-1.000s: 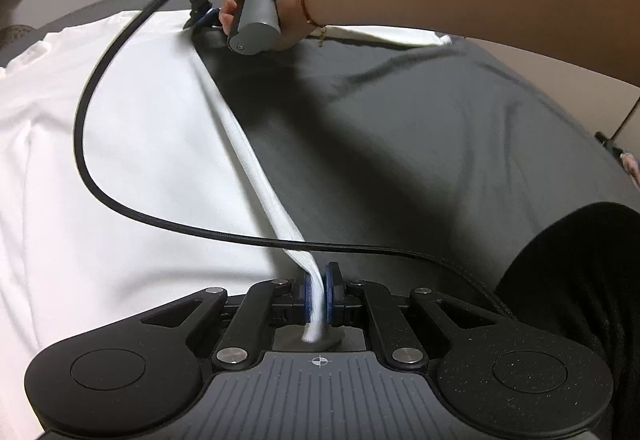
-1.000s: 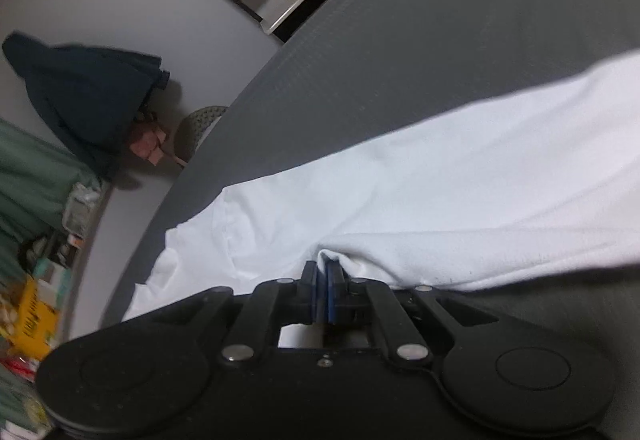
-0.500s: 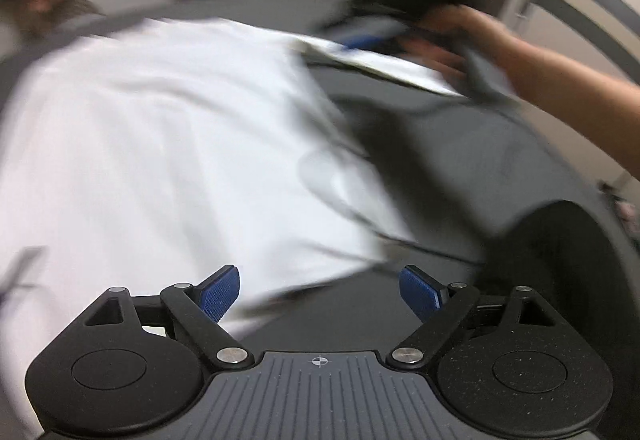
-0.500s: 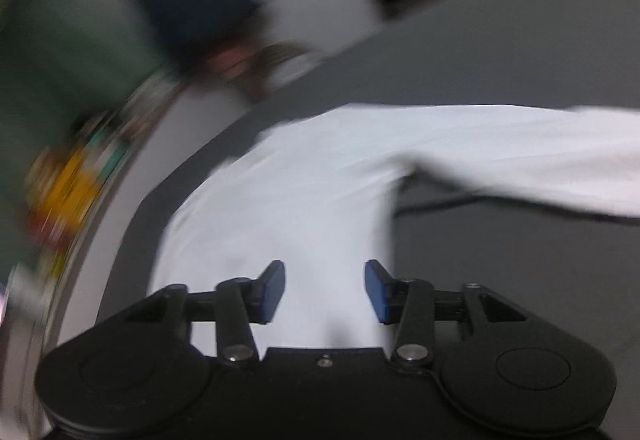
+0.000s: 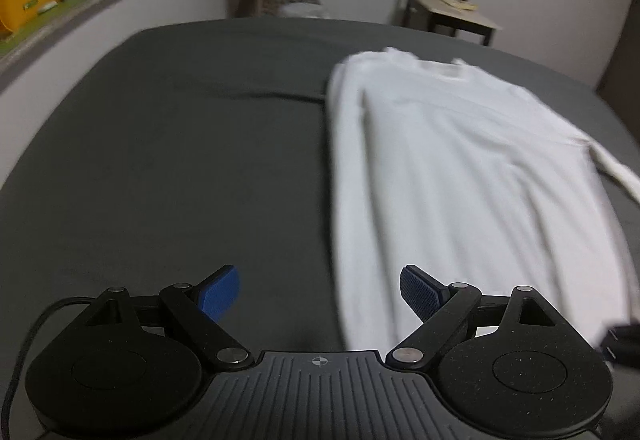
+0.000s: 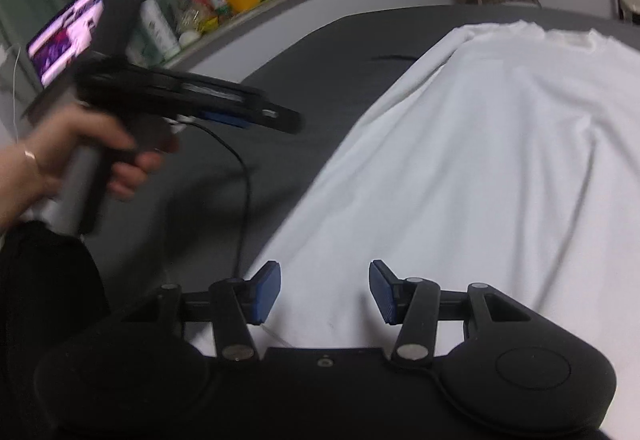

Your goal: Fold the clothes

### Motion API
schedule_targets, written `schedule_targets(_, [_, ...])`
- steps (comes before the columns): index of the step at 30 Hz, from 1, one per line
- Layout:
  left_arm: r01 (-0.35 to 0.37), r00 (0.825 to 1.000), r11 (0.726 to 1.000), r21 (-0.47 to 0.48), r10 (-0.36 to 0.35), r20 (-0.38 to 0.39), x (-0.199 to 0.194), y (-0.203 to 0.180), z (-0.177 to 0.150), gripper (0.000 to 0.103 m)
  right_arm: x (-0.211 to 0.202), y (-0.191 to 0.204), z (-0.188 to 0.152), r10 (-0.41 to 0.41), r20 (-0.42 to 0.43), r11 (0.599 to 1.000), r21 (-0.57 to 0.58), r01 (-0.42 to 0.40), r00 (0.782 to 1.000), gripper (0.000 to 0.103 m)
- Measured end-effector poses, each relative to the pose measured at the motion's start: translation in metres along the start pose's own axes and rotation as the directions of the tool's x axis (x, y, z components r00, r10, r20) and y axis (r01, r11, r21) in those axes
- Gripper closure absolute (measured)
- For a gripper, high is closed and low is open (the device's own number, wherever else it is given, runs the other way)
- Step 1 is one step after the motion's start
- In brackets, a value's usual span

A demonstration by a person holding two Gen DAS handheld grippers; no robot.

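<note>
White shirt (image 6: 500, 159) lies under right gripper (image 6: 325, 290) (jaws apart).

A white shirt (image 6: 500, 167) lies spread on a dark grey surface (image 6: 304, 71). The right gripper (image 6: 325, 290) hovers over its near edge, blue pads well apart and empty. At left, a hand (image 6: 76, 151) holds the left gripper (image 6: 256, 115), blurred, above the surface.

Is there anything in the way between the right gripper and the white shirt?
No, nothing visible. The right gripper hangs open right over the white shirt, with only air between.
</note>
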State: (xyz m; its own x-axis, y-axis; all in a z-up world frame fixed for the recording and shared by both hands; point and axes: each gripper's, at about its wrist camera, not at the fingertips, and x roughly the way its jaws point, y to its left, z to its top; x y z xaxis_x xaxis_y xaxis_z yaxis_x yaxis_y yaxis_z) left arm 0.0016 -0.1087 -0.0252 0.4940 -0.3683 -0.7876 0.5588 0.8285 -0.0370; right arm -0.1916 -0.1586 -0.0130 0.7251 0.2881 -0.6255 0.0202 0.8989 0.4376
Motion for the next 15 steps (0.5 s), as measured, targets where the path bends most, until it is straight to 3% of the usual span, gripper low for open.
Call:
schedule_targets(3, [0.081, 0.996, 0.995, -0.058, -0.083, -0.022, 0.034, -0.007, 0.004, 0.015, 0.008, -0.011, -0.003, 0.022, 0.002, 0.997, 0.073, -0.022, 1.000, 0.055])
schedule_targets(6, [-0.005, 0.999, 0.999, -0.046, 0.003, -0.038, 0.067, -0.024, 0.003, 0.020, 0.004, -0.028, -0.007, 0.019, -0.015, 0.995, 0.096, -0.017, 1.000, 0.055])
schedule_targets(7, [-0.031, 0.999, 0.999, -0.028, 0.030, -0.042, 0.075, -0.029, 0.001, 0.027, 0.005, -0.031, -0.010, 0.018, -0.022, 0.994, 0.108, -0.015, 1.000, 0.055])
schedule_targets(8, [-0.033, 0.998, 0.999, -0.013, 0.033, -0.050, 0.082, -0.031, 0.000, 0.041, 0.007, -0.035, -0.010, 0.021, -0.029, 0.992, 0.128, -0.017, 0.999, 0.055])
schedule_targets(10, [-0.028, 0.998, 1.000, 0.009, 0.029, -0.059, 0.088, -0.037, -0.005, 0.045, 0.012, -0.040, -0.008, 0.040, -0.029, 0.986, 0.163, -0.035, 0.999, 0.055])
schedule_targets(11, [-0.035, 0.998, 0.999, 0.029, 0.036, -0.045, 0.086, -0.042, -0.008, 0.054, 0.015, -0.043, -0.006, 0.050, -0.029, 0.983, 0.180, -0.044, 0.998, 0.055])
schedule_targets(14, [-0.042, 0.999, 0.998, 0.053, 0.044, -0.025, 0.082, -0.050, -0.006, 0.103, 0.023, -0.046, 0.000, 0.067, -0.027, 0.979, 0.196, -0.060, 0.997, 0.055])
schedule_targets(15, [-0.039, 0.999, 0.998, 0.045, 0.040, -0.020, 0.079, -0.050, -0.005, 0.103, 0.023, -0.045, -0.002, 0.071, -0.026, 0.978, 0.200, -0.065, 0.997, 0.055])
